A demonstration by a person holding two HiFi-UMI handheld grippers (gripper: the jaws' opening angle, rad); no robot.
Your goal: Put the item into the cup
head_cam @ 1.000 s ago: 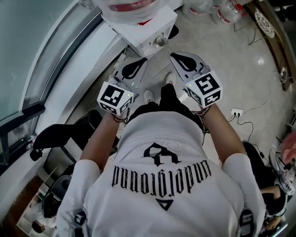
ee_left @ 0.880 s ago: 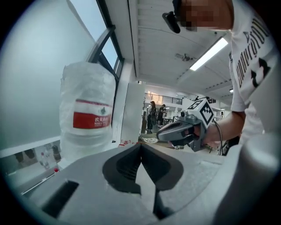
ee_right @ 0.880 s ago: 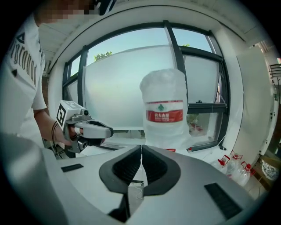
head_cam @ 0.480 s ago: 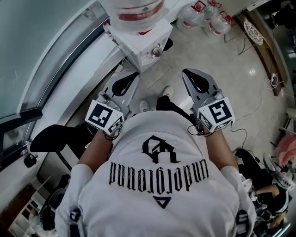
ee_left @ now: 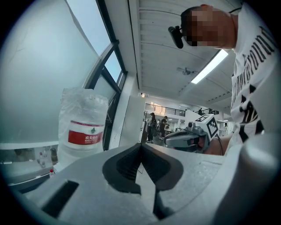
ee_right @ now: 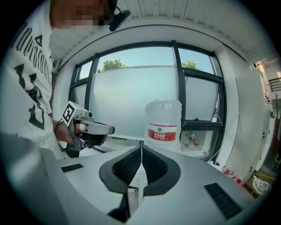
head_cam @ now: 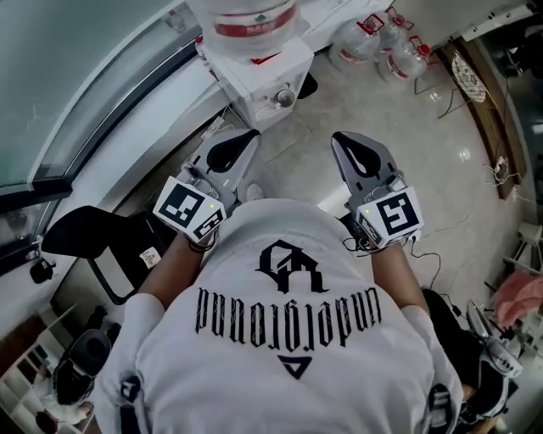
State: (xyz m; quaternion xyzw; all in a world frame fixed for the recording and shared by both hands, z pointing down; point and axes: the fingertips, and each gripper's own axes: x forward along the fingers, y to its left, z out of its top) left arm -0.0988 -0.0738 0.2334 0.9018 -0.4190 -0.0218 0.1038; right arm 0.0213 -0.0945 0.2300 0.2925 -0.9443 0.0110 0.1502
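Note:
In the head view my left gripper (head_cam: 250, 136) and right gripper (head_cam: 344, 137) are held side by side in front of my chest, both shut and empty. They point toward a white water dispenser (head_cam: 263, 63) with a red-labelled bottle (head_cam: 250, 17) on top. A small round cup (head_cam: 282, 98) sits on the dispenser's front ledge, well beyond both tips. I can make out no loose item. In the left gripper view the jaws of the left gripper (ee_left: 140, 146) meet, with the bottle (ee_left: 83, 132) beyond. The right gripper view shows the right gripper (ee_right: 141, 147) shut too, with the bottle (ee_right: 163, 125) ahead.
Several water jugs (head_cam: 377, 38) stand on the tiled floor at the top right. A black chair (head_cam: 97, 246) is at my left, beside a glass window wall (head_cam: 76, 93). Cables (head_cam: 441, 225) trail on the floor at right. People stand far off in the left gripper view.
Both grippers have risen and moved a little apart, still shut. The dispenser and cup have slid slightly left and down in the head view.

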